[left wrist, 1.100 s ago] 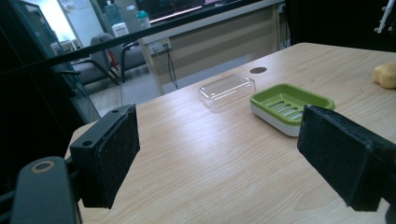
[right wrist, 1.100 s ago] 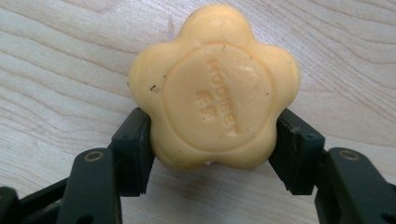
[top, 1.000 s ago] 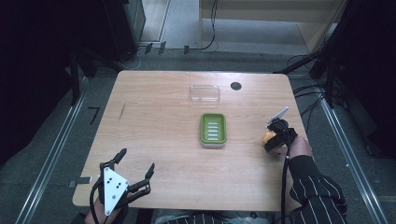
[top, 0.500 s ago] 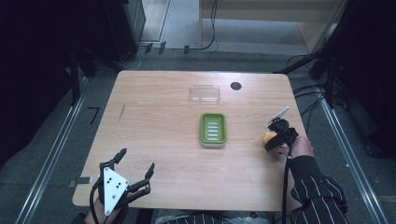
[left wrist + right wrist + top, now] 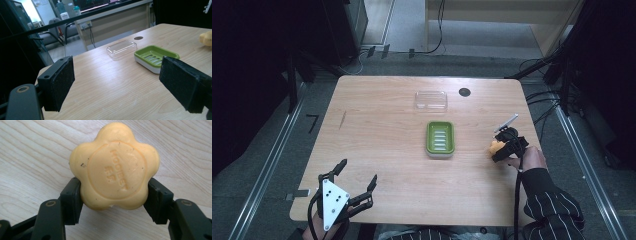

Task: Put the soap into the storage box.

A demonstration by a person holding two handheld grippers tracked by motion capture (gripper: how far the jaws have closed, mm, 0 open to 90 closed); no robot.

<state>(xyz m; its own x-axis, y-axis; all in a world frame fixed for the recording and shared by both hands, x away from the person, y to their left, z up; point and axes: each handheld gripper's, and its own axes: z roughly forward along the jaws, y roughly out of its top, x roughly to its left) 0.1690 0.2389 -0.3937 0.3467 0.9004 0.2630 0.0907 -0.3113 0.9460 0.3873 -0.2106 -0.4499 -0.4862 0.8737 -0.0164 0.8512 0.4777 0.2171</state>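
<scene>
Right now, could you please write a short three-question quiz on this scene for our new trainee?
1. True or false: the right gripper is shut on the flower-shaped soap.
2. What lies beyond the green soap dish, toward the far edge of the table? A) a sponge B) a clear plastic lid C) a cup
3. Fill in: the jaws of the left gripper stand ____.

Key: 1 true; 2 B; 3 open, empty.
</scene>
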